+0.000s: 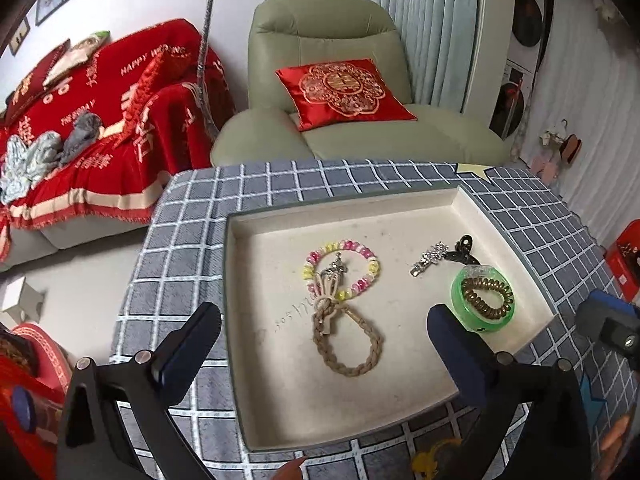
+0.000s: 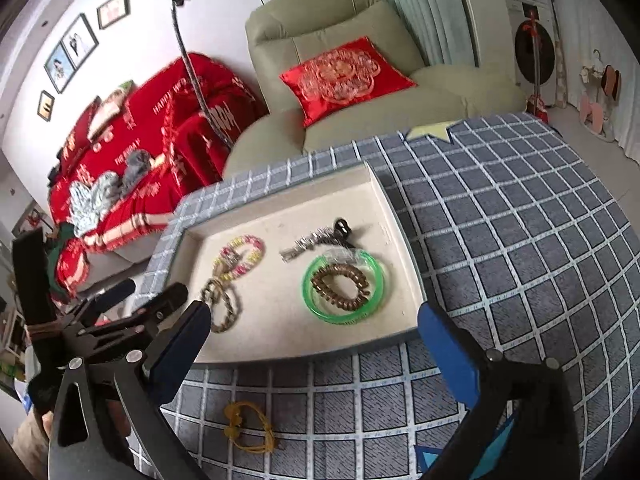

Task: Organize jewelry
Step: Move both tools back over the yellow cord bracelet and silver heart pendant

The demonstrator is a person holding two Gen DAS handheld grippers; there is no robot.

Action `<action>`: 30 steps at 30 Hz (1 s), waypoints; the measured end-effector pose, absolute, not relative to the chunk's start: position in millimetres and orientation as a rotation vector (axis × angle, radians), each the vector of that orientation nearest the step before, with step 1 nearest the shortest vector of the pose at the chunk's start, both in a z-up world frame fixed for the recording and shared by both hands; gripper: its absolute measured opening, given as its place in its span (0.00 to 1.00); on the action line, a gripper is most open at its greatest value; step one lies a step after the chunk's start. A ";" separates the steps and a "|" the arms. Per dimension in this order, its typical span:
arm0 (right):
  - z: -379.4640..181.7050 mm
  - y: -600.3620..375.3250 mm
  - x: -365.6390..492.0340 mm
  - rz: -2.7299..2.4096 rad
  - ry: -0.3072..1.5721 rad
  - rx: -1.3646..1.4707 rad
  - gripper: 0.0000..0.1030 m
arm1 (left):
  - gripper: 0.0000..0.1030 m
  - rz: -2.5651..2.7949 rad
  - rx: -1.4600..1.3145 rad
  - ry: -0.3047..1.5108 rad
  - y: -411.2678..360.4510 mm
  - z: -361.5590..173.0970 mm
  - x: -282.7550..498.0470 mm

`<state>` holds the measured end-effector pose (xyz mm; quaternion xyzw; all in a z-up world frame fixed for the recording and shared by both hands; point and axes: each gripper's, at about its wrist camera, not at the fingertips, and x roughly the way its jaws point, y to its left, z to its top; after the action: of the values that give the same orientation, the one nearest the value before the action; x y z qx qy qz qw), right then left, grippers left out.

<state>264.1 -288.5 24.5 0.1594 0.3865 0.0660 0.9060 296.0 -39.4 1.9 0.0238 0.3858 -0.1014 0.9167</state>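
Note:
A cream tray (image 1: 280, 400) (image 2: 280, 340) lies on the checked tablecloth. In it are a pink and yellow bead bracelet (image 1: 340, 270) (image 2: 240, 258), a braided rope bracelet (image 1: 346, 344) (image 2: 222, 306), a silver hair clip (image 1: 430, 258) (image 2: 304, 246), a black claw clip (image 1: 464, 250) (image 2: 342, 230), and a green bangle (image 1: 482, 300) (image 2: 344, 286) around a brown coil hair tie (image 1: 486, 298) (image 2: 340, 282). A yellow cord bracelet (image 2: 250, 428) lies on the cloth in front of the tray. My left gripper (image 1: 324, 336) is open and empty over the tray's near half. My right gripper (image 2: 316, 332) is open and empty at the tray's near edge.
The tablecloth (image 2: 520, 240) covers a small table. Behind it stand a green armchair with a red cushion (image 1: 344, 92) and a sofa under a red blanket (image 1: 100, 120). A red box (image 1: 624, 256) sits right of the table.

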 end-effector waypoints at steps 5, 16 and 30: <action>38.6 -282.6 252.0 0.154 0.761 0.319 1.00 | 1.00 -0.191 0.071 0.771 -37.5 5.3 286.6; 55.7 -273.7 216.0 0.152 0.781 0.253 1.00 | 1.00 -0.216 0.074 0.766 -27.0 16.9 238.6; 1.5 -255.2 131.0 0.203 0.958 0.173 1.00 | 1.00 -0.322 0.093 0.865 -30.4 -14.2 179.9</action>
<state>131.0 -255.2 1.5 0.0832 0.4594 0.0974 0.8789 179.9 -30.4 -14.2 0.0448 0.4173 -0.1552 0.8943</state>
